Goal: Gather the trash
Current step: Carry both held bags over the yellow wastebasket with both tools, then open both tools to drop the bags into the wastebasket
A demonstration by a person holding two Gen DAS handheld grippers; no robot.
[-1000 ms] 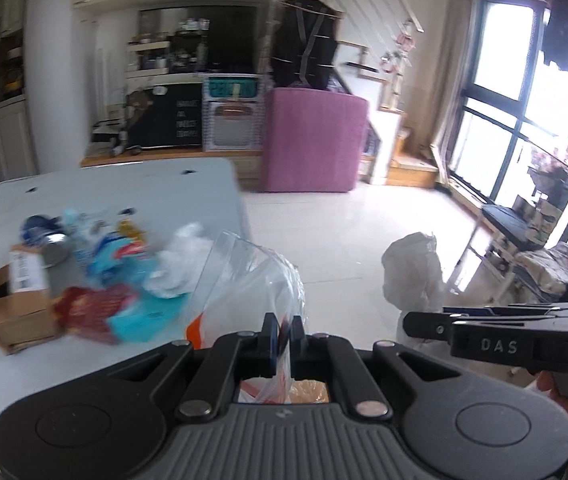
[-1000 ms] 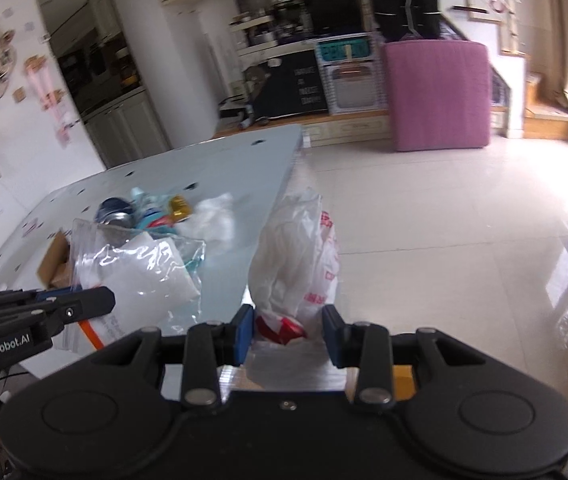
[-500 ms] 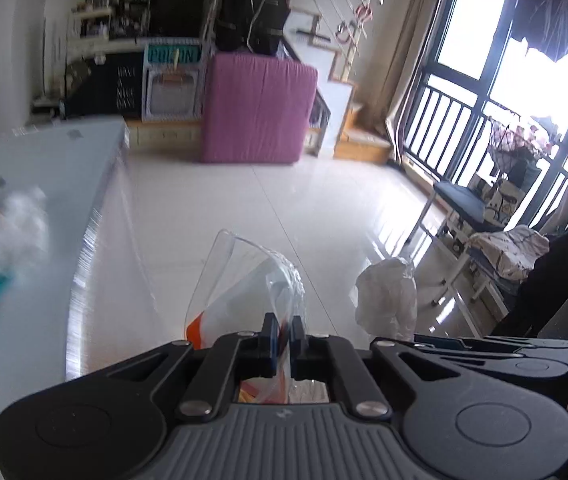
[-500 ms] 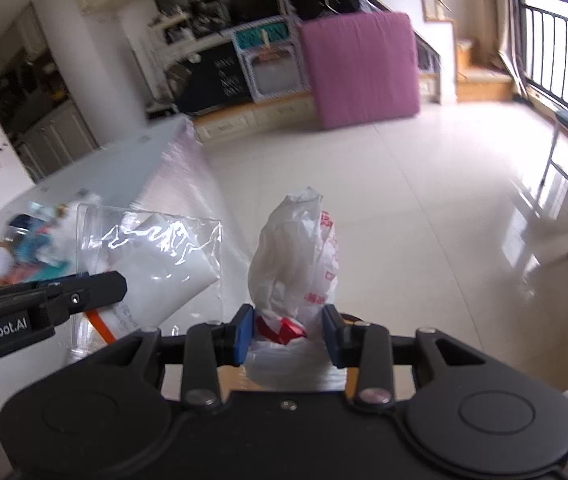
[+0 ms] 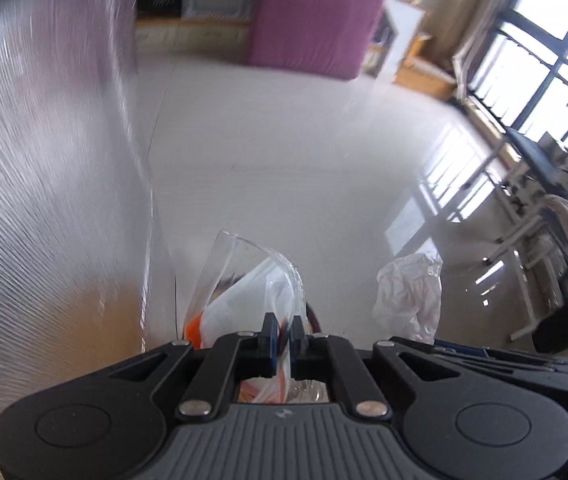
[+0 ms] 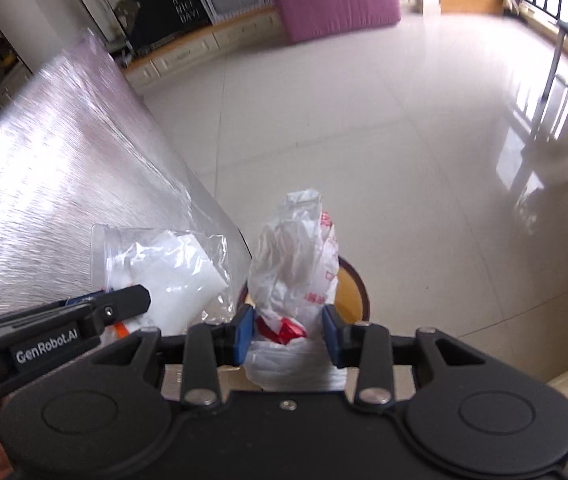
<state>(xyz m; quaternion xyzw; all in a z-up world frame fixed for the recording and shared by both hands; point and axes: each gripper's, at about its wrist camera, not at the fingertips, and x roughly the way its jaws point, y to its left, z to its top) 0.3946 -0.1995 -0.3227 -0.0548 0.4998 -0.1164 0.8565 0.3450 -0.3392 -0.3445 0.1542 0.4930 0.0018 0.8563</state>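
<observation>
Trash is already in both of your grippers, so by my reading you are in the carrying step, with the table's edge beside you and a drop-off not yet reached.

Starting on the left: your left gripper (image 5: 281, 334) has its jaws pinched nearly together on a clear zip bag (image 5: 243, 280), which sticks up and forward from the fingertips. Inside it you can see white wadded material and an orange patch near the bottom. The glossy table (image 6: 55, 160) runs along its left side, and the right wrist view shows the bag hanging just past the table's near corner, not resting on it.

Moving right: your right gripper (image 6: 288, 334) holds a crumpled white plastic bag (image 6: 296, 264) with red print. Its jaws stand at a middling width, and the bag's bulk fills the gap between the blue pads, standing up above them. Below it sits a round wooden seat (image 6: 354, 284), seemingly a stool; whether the bag touches it I cannot tell.

The two loads are near each other but apart. No bin shows in either view, so your next move calls for finding a container, keeping both grips firm, since thin film may slip.
</observation>
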